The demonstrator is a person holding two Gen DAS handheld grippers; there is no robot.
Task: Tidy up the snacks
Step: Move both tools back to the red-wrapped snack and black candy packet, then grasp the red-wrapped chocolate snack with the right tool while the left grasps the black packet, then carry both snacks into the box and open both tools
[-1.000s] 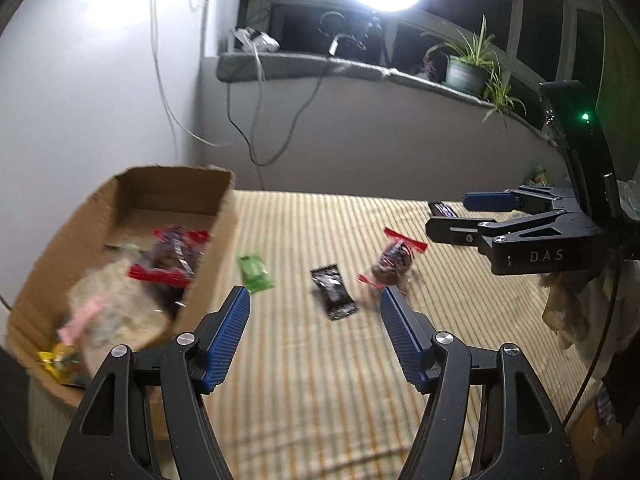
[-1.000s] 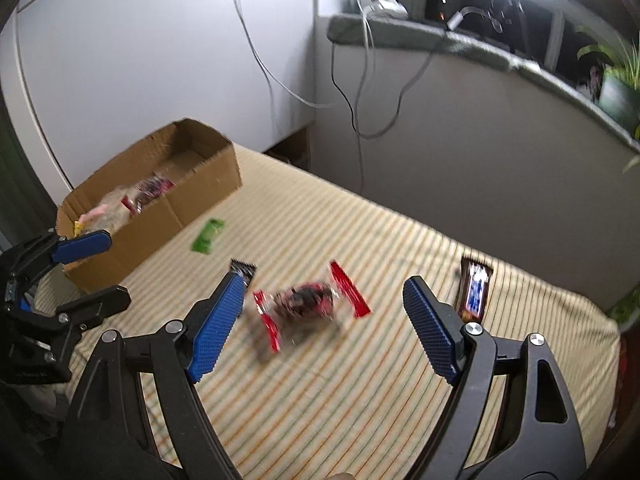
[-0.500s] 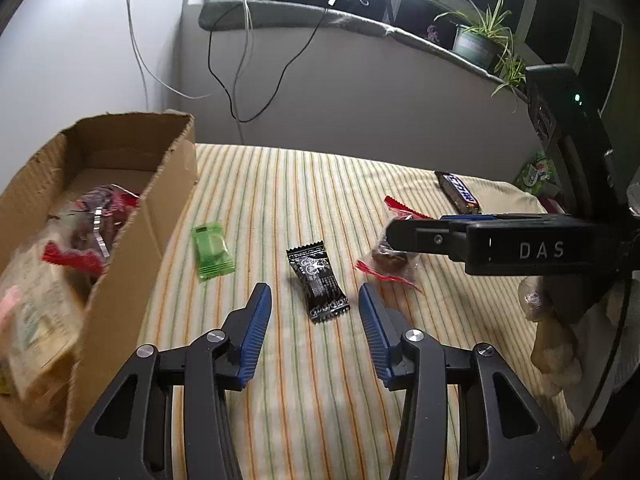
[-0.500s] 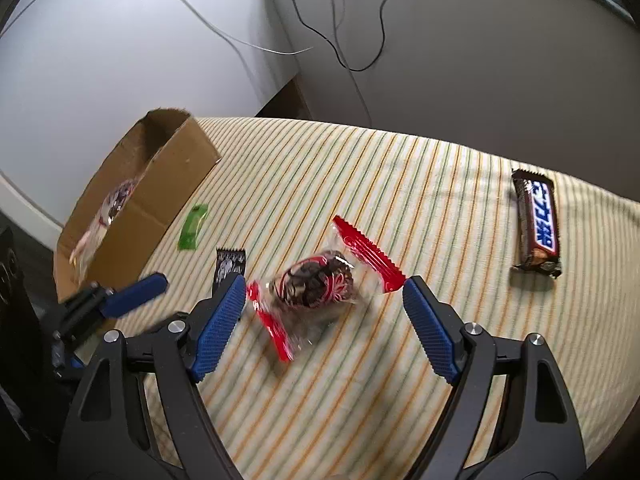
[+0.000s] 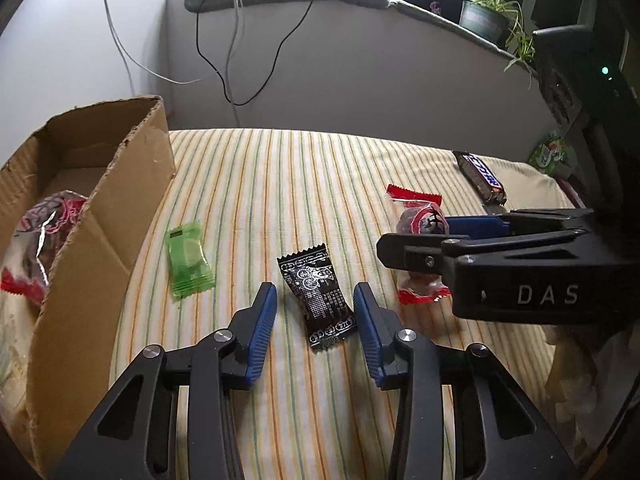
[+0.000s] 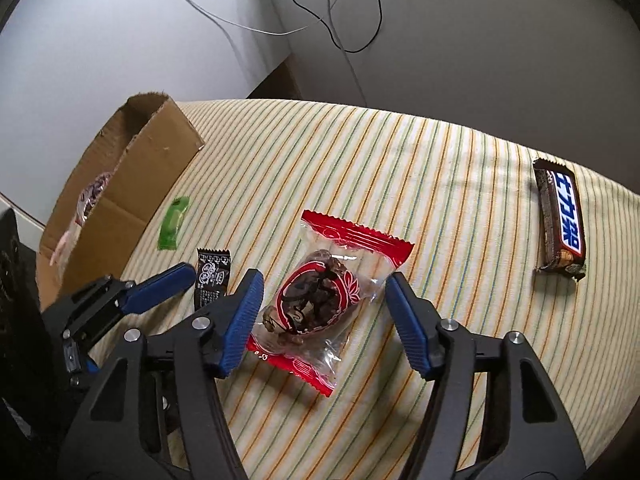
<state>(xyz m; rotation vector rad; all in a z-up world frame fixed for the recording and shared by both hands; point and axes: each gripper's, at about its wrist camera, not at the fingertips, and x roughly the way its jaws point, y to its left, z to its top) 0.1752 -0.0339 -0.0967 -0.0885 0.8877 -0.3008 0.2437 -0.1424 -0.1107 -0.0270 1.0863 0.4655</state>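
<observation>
A black snack packet lies on the striped cloth between the blue fingers of my left gripper. Its jaws are closing and the pads stand just clear of the packet. My right gripper straddles a clear packet with red ends, jaws closing, pads still apart from it. In the left wrist view the right gripper covers part of that red packet. A green packet lies beside the cardboard box.
The box at the left holds several wrapped snacks. A brown chocolate bar lies at the far right of the cloth. A wall with hanging cables and a sill with a potted plant stand behind.
Both grippers have come down toward the cloth and narrowed. The left now frames the black packet, the right frames the red-ended packet.
</observation>
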